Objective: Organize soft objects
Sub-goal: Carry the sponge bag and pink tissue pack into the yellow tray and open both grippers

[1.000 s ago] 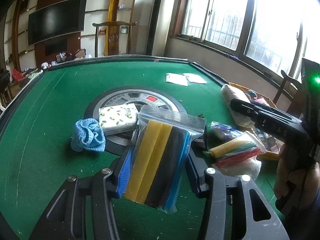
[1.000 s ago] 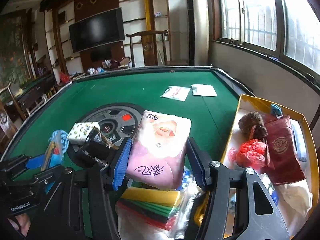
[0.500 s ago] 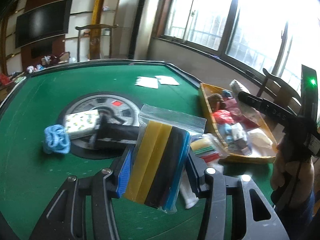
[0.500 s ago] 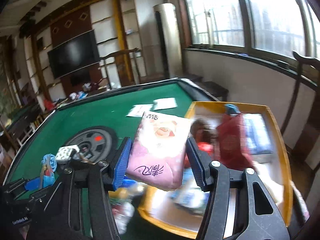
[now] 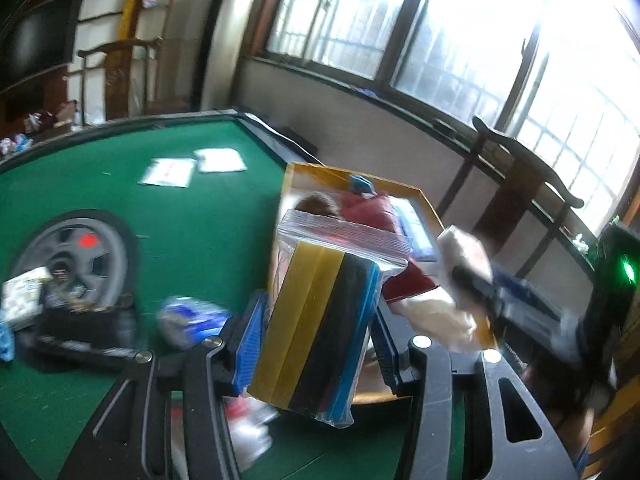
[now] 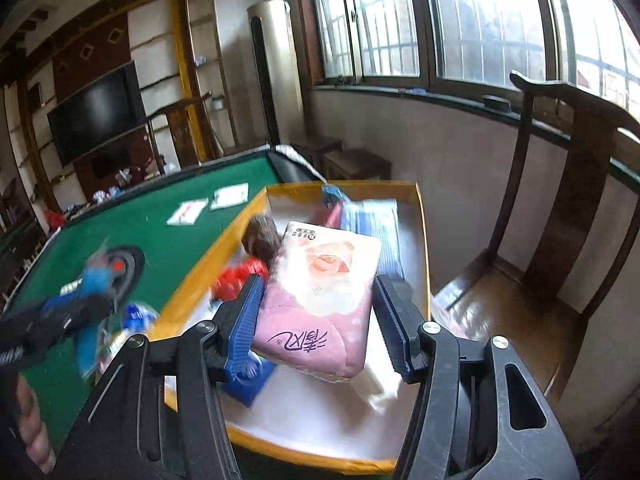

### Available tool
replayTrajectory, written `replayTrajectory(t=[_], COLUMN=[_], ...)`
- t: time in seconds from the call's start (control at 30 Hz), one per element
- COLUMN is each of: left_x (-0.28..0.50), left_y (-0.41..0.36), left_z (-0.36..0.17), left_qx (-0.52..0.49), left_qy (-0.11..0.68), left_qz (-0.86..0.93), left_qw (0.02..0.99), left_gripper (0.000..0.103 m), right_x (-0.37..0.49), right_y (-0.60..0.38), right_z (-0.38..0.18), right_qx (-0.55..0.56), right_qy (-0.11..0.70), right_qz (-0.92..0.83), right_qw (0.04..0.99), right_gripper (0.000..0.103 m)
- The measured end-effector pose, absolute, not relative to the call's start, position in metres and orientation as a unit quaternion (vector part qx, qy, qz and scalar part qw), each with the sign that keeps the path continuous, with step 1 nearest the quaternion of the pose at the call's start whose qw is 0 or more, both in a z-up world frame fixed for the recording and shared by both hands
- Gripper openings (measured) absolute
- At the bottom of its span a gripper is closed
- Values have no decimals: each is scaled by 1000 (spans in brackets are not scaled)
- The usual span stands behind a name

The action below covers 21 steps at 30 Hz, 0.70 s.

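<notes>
Left gripper (image 5: 316, 340) clamping zip bag (image 5: 320, 320), right gripper (image 6: 316, 320) clamping tissue pack (image 6: 320, 300) (tray (image 6: 420, 216) contents blurred)

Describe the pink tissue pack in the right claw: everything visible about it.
The pink tissue pack is a soft, plastic-wrapped, rectangular pack, pale pink with a rose picture, purple script near its lower end and a small printed label at its far end. It looks full and slightly squeezed. The right claw grips its two long sides with blue-padded fingers. It is held in the air, tilted, over the yellow-rimmed tray.
</notes>
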State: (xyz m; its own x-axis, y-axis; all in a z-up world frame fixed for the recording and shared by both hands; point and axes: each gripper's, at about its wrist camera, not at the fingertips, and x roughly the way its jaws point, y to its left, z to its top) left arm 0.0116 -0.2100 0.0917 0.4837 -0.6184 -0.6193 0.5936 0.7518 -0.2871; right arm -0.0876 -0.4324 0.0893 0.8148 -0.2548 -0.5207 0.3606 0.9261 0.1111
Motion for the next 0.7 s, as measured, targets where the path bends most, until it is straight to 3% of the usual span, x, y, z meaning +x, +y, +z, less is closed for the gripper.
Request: replayTrajectory(t=[0.27, 0.7], left_x=[33, 45], left_y=[-273, -278], left_z=[72, 61], left_qx=[6, -29], left_qy=[399, 418], left_qz=[-352, -357], left_qw=[847, 835], left_gripper=[50, 55], right_x=[-94, -88], right_y=[-440, -434], right_z=[57, 40], right_qx=[92, 46], right_qy=[297, 341], right_qz=[-151, -137], right_qw=[938, 929], right_gripper=[56, 57])
